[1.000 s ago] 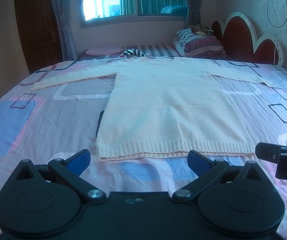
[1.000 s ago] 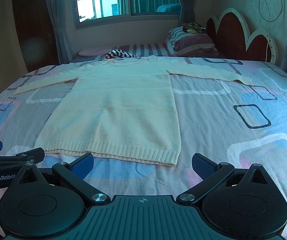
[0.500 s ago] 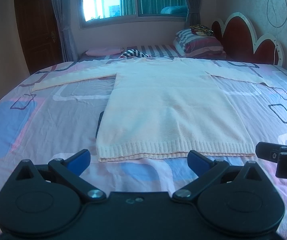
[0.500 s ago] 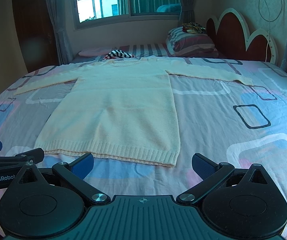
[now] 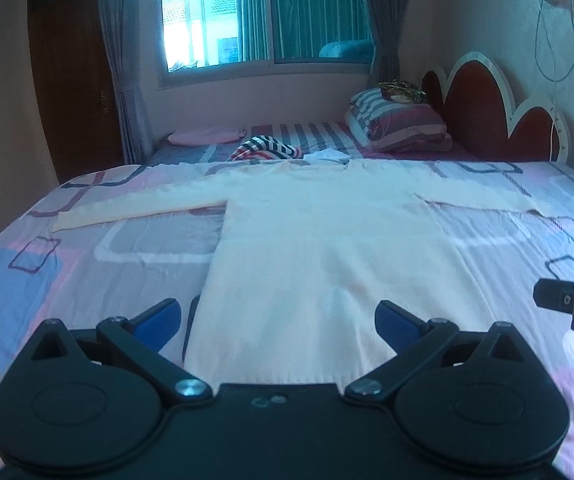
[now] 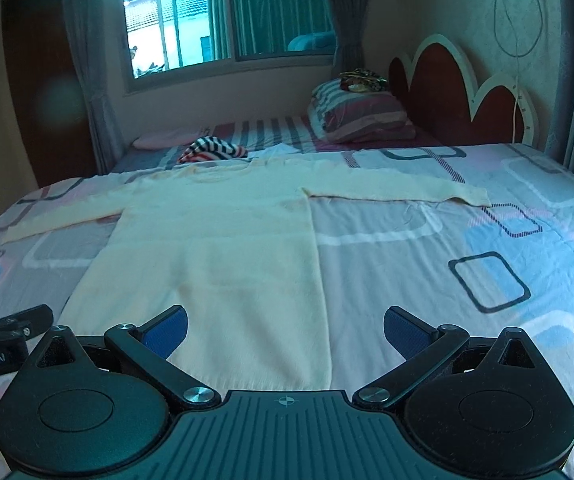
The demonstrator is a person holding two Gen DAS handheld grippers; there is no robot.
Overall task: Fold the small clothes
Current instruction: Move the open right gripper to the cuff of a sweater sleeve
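Patterned bedsheet (image 6: 467,240) bears a flat cream sweater (image 5: 319,256); both tongs (image 5: 277,322) (image 6: 285,330) gape.

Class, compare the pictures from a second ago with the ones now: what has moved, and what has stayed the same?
Both tools have moved forward over the near hem of the sweater: the left tool and right tool now straddle the cloth, hiding the ribbed edge. Both remain open; nothing has been gripped. The sweater lies flat on the bed as before, sleeves spread.
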